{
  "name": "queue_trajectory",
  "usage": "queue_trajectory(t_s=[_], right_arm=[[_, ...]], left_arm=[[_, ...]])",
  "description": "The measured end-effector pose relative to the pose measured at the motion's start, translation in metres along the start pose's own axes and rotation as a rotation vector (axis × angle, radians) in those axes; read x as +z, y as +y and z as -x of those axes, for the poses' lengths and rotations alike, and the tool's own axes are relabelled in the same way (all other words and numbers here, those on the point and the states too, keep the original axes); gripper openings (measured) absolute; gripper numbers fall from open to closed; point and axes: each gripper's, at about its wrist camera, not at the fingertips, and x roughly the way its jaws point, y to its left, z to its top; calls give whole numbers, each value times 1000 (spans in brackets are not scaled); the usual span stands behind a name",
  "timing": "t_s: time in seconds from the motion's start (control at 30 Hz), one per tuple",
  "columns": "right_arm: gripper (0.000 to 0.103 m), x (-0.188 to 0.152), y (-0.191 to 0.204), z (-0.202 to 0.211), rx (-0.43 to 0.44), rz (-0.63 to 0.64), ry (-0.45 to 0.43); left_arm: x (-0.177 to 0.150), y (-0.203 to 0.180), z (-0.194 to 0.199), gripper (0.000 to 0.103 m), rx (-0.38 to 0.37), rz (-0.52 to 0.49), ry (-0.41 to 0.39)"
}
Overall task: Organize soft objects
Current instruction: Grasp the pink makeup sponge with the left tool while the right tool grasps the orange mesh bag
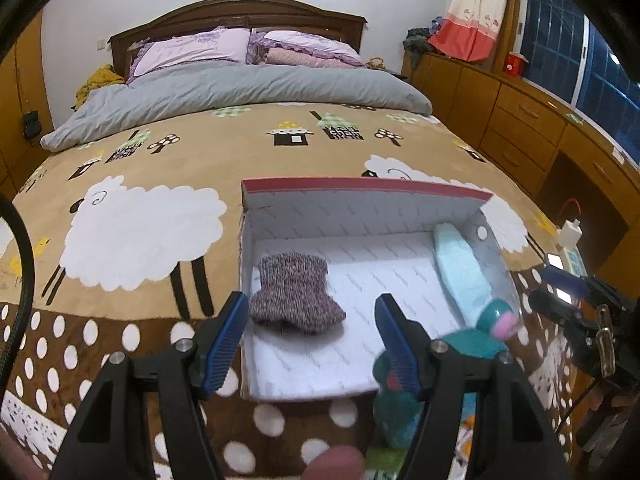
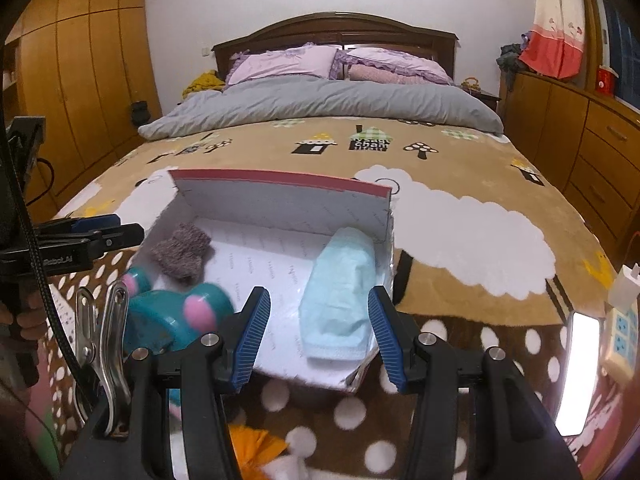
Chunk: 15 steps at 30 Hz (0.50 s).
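A white cardboard box (image 1: 360,186) with a red rim stands open on the bed. Inside it, a purple-grey knitted piece (image 1: 296,294) lies at the left and a folded light-blue cloth (image 1: 460,276) leans on the right wall. My left gripper (image 1: 312,344) hovers open above the box's near edge, holding nothing. My right gripper (image 2: 318,336) is open too, with the light-blue cloth (image 2: 340,300) lying loose in the box below its pads. A blurred teal and pink plush toy (image 2: 176,316) sits at the box's (image 2: 280,180) near side; whether inside, I cannot tell.
The bed's brown blanket (image 1: 132,168) with sheep and dots surrounds the box; a grey duvet (image 1: 240,88) and pillows lie beyond. A power strip (image 2: 624,332) and charger sit at the right bed edge. Wooden drawers (image 1: 520,120) line the right, wardrobes (image 2: 80,80) the left. A metal clip (image 2: 104,340) hangs near.
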Motion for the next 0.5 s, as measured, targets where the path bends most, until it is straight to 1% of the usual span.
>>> queue_trajectory(t_s=[0.23, 0.5], right_arm=[[52, -18, 14, 19, 16, 7, 3], [52, -45, 25, 33, 42, 11, 33]], left_arm=[[-23, -3, 23, 69, -11, -20, -13], [-52, -10, 35, 69, -45, -31, 1]])
